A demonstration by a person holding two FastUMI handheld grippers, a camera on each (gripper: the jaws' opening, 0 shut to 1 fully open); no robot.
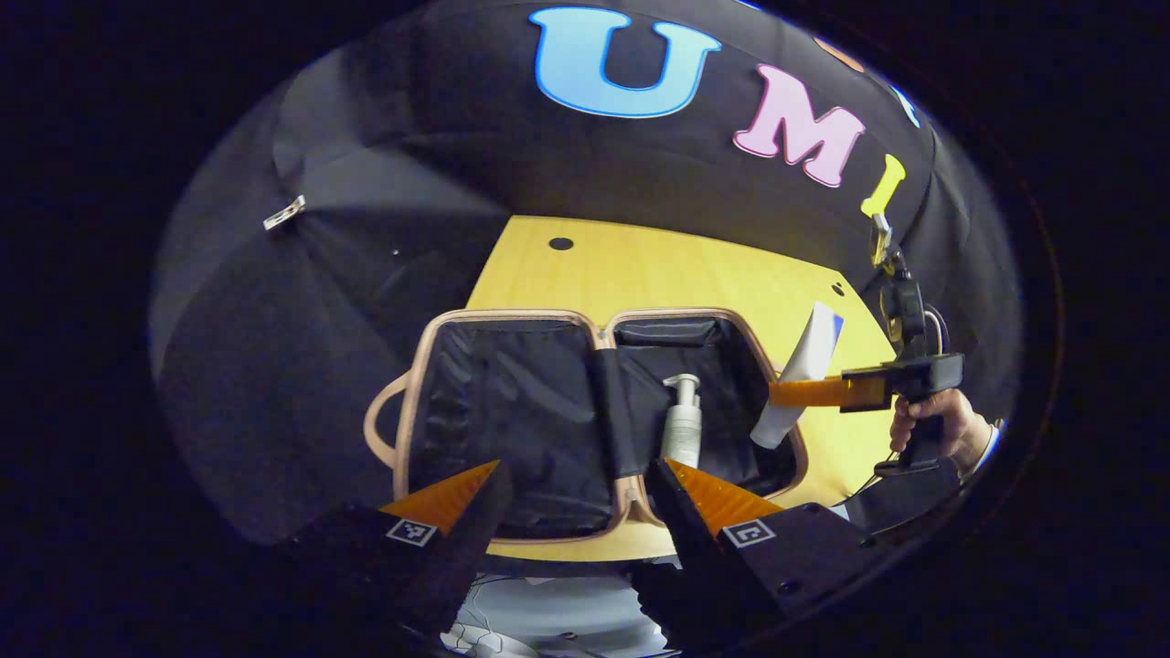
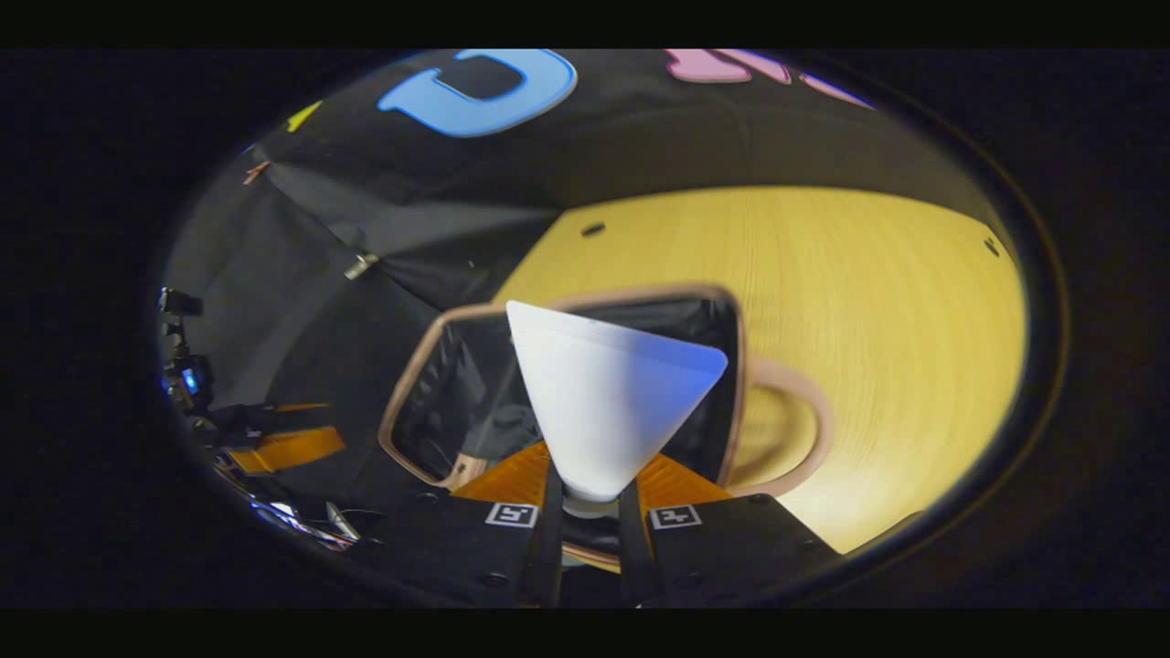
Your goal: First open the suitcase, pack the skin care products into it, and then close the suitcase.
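surface: yellow wooden table [image 1: 658, 265] | on it: open suitcase [image 1: 512, 402]

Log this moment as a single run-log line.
suitcase: open | pump bottle: inside | right gripper: holding white tube over suitcase | left gripper: open, empty

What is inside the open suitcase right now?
A white pump bottle lies in the right half of the suitcase. The right tool holds a white tube over that half's edge, not yet inside. The left half looks bare; the tube hides part of the lining.
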